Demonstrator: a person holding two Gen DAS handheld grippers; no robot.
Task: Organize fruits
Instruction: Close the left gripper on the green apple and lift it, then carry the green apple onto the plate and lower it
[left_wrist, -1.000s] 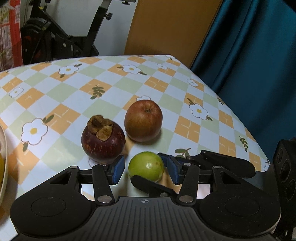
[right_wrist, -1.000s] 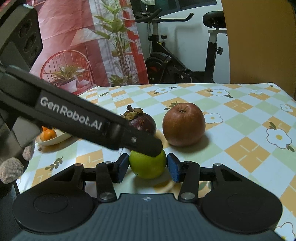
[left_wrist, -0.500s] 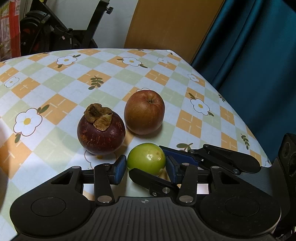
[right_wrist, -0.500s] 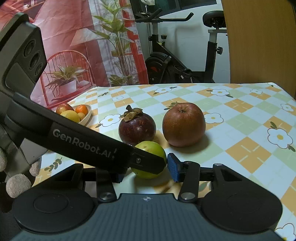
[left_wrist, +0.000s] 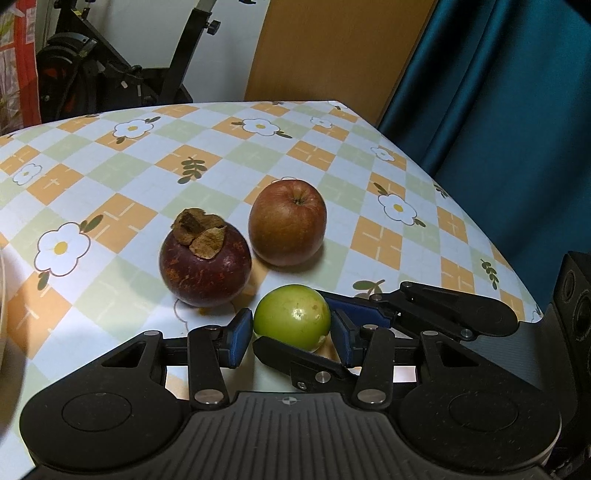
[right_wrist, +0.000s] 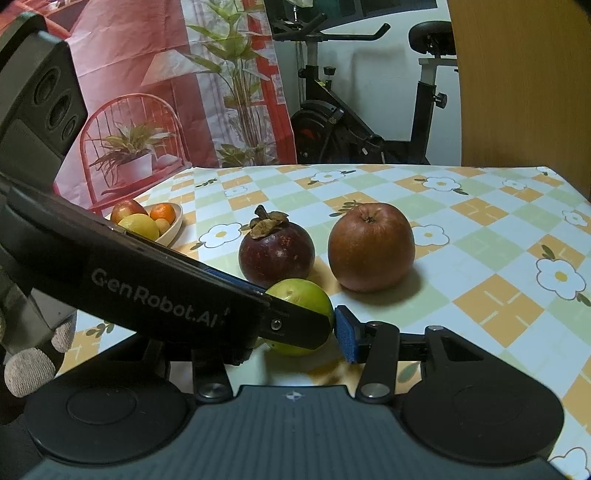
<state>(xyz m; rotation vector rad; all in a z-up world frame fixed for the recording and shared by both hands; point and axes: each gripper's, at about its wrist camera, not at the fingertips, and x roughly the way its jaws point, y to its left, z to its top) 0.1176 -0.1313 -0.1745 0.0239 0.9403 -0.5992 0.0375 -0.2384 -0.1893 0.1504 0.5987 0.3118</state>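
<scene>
Checked floral oilcloth covers the table, with an exercise bike and a teal curtain behind it. The green fruit sits near the front edge, just in front of the mangosteen and the apple. The bowl with other fruit stands well apart at the far left.

The left gripper is partly closed, with both blue pads against the sides of the green fruit. The right gripper crosses it at an angle and is closed by a similar amount. One of its pads presses the fruit. The other is hidden in its own view, but the left view shows that finger against the fruit's lower front. Whether the fruit rests on the cloth cannot be told.

Handling estimate: the fruit is light, firm and round, and its glossy skin is likely to slip. Grip it across the widest part with moderate pressure to avoid bruising. If one gripper lets go unevenly, the fruit could roll toward the table edge.
</scene>
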